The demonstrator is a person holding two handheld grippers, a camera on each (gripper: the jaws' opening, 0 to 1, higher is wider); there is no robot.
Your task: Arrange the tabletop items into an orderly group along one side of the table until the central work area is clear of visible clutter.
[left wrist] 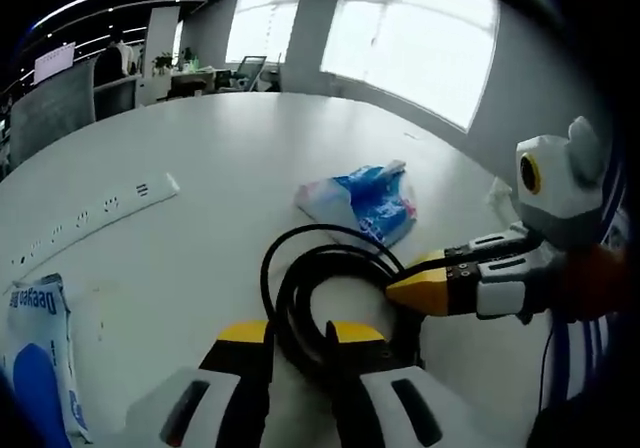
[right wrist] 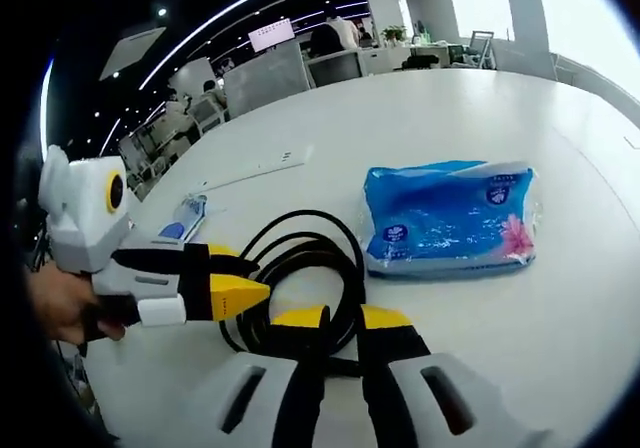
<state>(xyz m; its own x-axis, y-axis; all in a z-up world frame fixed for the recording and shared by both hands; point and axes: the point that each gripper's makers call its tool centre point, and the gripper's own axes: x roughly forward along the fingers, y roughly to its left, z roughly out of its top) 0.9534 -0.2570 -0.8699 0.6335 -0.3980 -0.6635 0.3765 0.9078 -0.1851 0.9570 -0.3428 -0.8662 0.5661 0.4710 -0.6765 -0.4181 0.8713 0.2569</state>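
Observation:
A black cable (left wrist: 300,268) lies coiled on the white table (left wrist: 230,148). My left gripper (left wrist: 300,333) has its yellow-tipped jaws closed around the near strands of the coil. My right gripper (left wrist: 415,278) comes in from the right and pinches the coil's right side. In the right gripper view, my right gripper (right wrist: 343,318) grips the cable (right wrist: 300,238) at the coil's near edge, while the left gripper (right wrist: 240,278) holds its left side. A blue tissue pack (right wrist: 450,218) lies just right of the coil; in the left gripper view the tissue pack (left wrist: 365,203) lies beyond the coil.
A white power strip (left wrist: 90,218) lies at the left, and a blue-and-white packet (left wrist: 35,358) sits at the near left edge. The power strip (right wrist: 255,173) and a small packet (right wrist: 185,218) lie beyond the coil. Office desks and chairs stand past the table's far edge.

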